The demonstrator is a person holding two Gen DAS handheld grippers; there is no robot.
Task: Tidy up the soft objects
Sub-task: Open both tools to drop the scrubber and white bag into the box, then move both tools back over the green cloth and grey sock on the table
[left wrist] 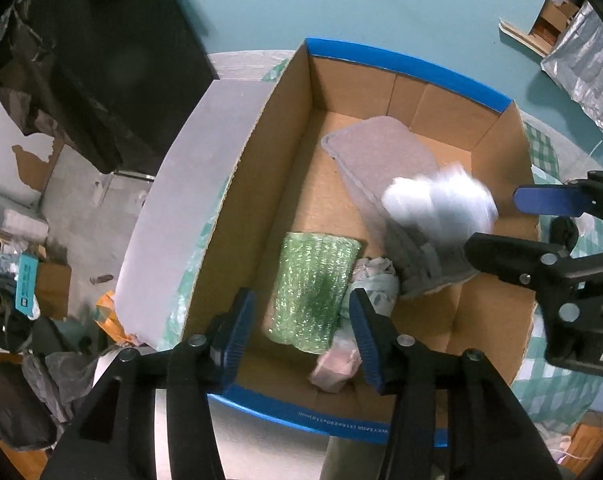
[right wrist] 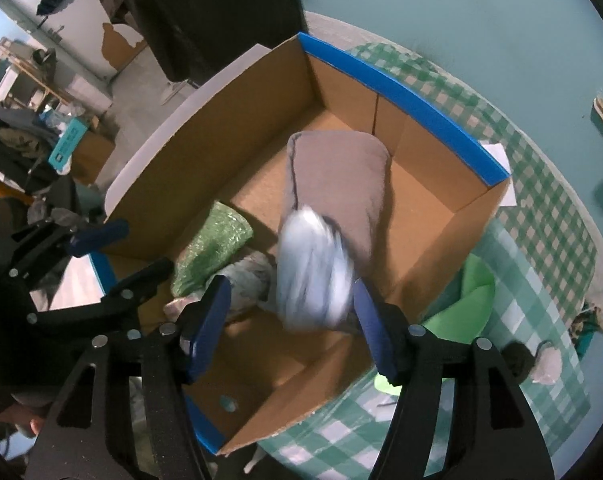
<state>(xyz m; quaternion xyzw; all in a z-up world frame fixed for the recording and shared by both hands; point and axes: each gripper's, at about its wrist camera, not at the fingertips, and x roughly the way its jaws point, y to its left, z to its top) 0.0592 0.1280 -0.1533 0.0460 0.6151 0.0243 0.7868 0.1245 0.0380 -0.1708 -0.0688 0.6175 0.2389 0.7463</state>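
Left wrist view, items left to right: left tongs [left wrist: 301,328], blue pads parted and grasping nothing, poised over the cardboard box [left wrist: 261,148]; green sparkly cloth [left wrist: 311,292] lying on the box floor directly below them; crumpled pale fabric [left wrist: 371,280] touching its right edge; pinkish bundle [left wrist: 335,368] near the front wall; grey towel [left wrist: 381,160] spread toward the far corner; blurred white cloth [left wrist: 437,204] over the towel's near end. Right wrist view, left to right: right tongs [right wrist: 289,320], pads spread, released, the white cloth between them but clear of both pads; light green item [right wrist: 477,296] outside the box on the checked counter [right wrist: 541,220]
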